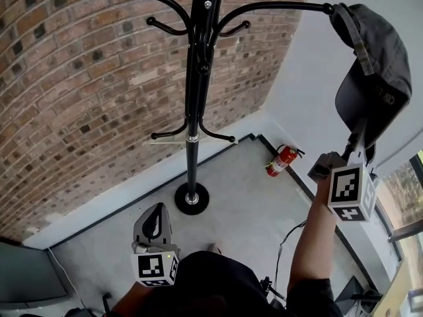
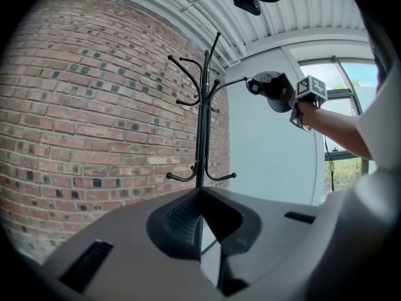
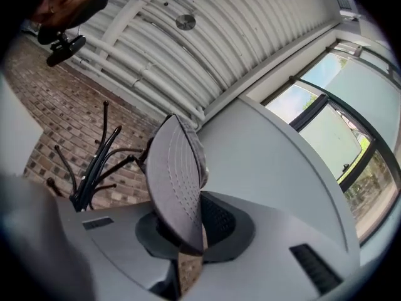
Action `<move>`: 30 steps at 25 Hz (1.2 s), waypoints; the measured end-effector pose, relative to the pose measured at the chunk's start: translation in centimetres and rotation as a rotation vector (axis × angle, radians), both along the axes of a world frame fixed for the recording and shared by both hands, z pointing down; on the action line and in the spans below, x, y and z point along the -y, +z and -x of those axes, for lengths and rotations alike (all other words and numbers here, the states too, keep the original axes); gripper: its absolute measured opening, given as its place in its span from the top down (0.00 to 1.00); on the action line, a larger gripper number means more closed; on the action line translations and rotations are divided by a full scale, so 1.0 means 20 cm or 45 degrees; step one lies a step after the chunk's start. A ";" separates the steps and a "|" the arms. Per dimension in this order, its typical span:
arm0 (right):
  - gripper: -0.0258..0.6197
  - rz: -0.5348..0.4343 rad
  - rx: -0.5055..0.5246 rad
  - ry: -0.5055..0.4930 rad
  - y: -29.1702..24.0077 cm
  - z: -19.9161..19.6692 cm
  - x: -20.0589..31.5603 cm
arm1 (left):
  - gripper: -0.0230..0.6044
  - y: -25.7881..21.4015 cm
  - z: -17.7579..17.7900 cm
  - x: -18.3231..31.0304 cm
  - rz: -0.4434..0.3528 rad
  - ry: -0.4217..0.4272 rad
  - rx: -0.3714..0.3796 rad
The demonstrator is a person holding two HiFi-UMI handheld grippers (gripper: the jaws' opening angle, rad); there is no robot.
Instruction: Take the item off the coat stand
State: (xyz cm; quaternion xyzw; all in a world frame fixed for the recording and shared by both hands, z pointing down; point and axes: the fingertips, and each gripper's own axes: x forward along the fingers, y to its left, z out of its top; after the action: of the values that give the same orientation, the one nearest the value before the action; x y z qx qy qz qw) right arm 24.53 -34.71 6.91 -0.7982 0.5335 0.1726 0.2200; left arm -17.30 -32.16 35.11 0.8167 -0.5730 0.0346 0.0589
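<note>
Right gripper point(image 3: 188, 236) pinches cap point(image 3: 172, 174) hanging on coat stand point(image 1: 198, 78).

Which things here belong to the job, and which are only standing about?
Job: cap, hanging on the coat stand; right gripper, clamped on its brim.
Standing about: left gripper, low and empty; fire extinguisher by the wall.

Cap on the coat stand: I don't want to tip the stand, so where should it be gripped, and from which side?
By the brim, from below. It is flat and hangs down under the crown, which is hooked on the stand's upper arm. The right hand-held gripper is shut on it this way.
</note>
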 end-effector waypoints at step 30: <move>0.91 1.085 0.225 -0.326 1.90 0.21 -1.28 | 0.92 0.39 -0.93 -0.75 0.200 0.453 0.133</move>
State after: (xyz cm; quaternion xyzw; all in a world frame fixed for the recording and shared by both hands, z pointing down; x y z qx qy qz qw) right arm 20.34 -9.08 44.91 -0.7568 0.6306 -0.1599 -0.0641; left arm 1.22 -17.10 42.88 0.8951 -0.4174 0.1315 0.0856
